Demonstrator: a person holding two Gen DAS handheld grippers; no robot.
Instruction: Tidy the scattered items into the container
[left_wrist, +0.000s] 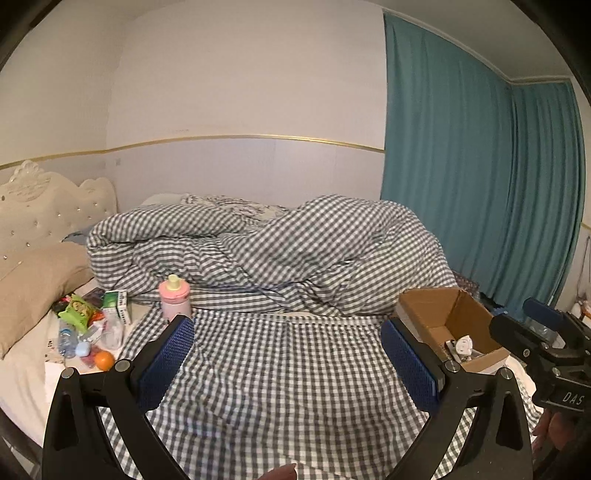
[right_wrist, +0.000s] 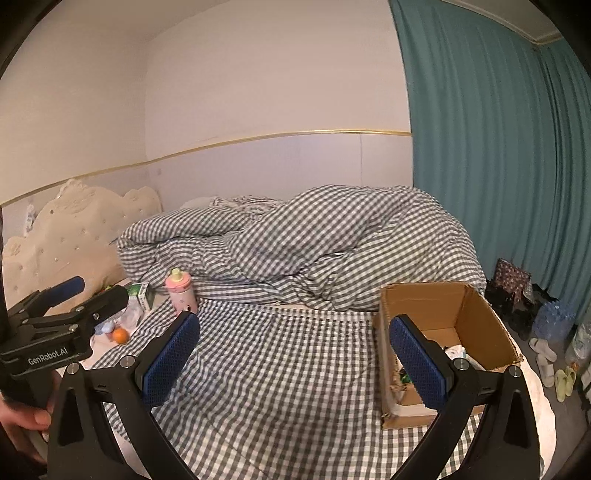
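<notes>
An open cardboard box (left_wrist: 424, 308) (right_wrist: 480, 314) stands on the checked sheet at the right, with a few small items inside. Scattered items lie at the left by the pillow: a pink bottle (left_wrist: 174, 297) (right_wrist: 181, 291) standing upright, a green-and-white carton (left_wrist: 119, 301) (right_wrist: 142, 293), a green snack bag (left_wrist: 78, 310), a small water bottle (left_wrist: 67, 341) and an orange (left_wrist: 103, 360) (right_wrist: 120, 335). My left gripper (left_wrist: 288, 334) hovers open over the sheet, holding nothing. My right gripper (right_wrist: 295, 332) is open and empty too, its right finger in front of the box.
A bunched checked duvet (left_wrist: 266, 251) fills the back of the bed. A beige pillow (left_wrist: 33, 277) and a cream headboard (left_wrist: 48, 199) are at the left. Teal curtains (right_wrist: 498, 147) hang at the right, with slippers (right_wrist: 546, 358) and bags on the floor.
</notes>
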